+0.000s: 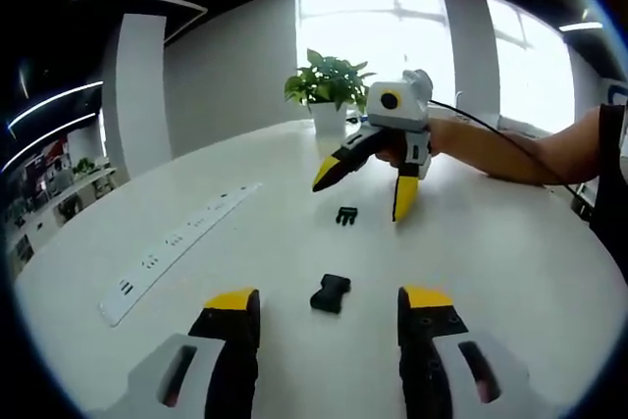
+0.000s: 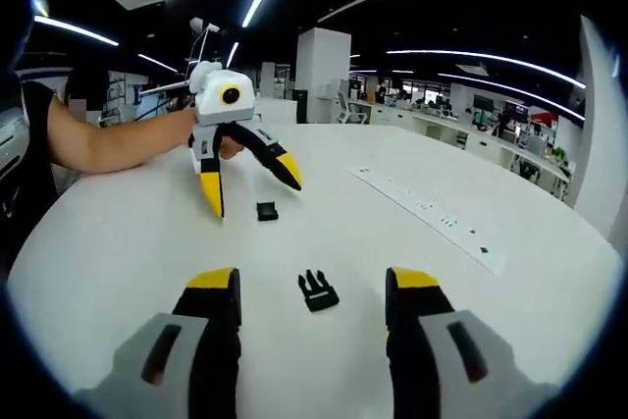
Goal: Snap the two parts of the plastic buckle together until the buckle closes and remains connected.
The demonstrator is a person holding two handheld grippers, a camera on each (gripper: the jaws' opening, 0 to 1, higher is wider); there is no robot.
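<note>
No writing you can read. Your left gripper [image 1: 329, 306] and right gripper [image 2: 312, 287] gape (buckle halves apart) over the white table [image 1: 510, 262], with a plant [image 1: 329, 80] at 12 o'clock.

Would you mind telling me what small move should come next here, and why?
Probably lower each open hand-held gripper onto the buckle half in front of it. The left hand-held gripper frames the socket half, and the right hand-held gripper frames the pronged half. Both halves lie apart on the white table, ungrasped, so neither can be mated yet.
</note>
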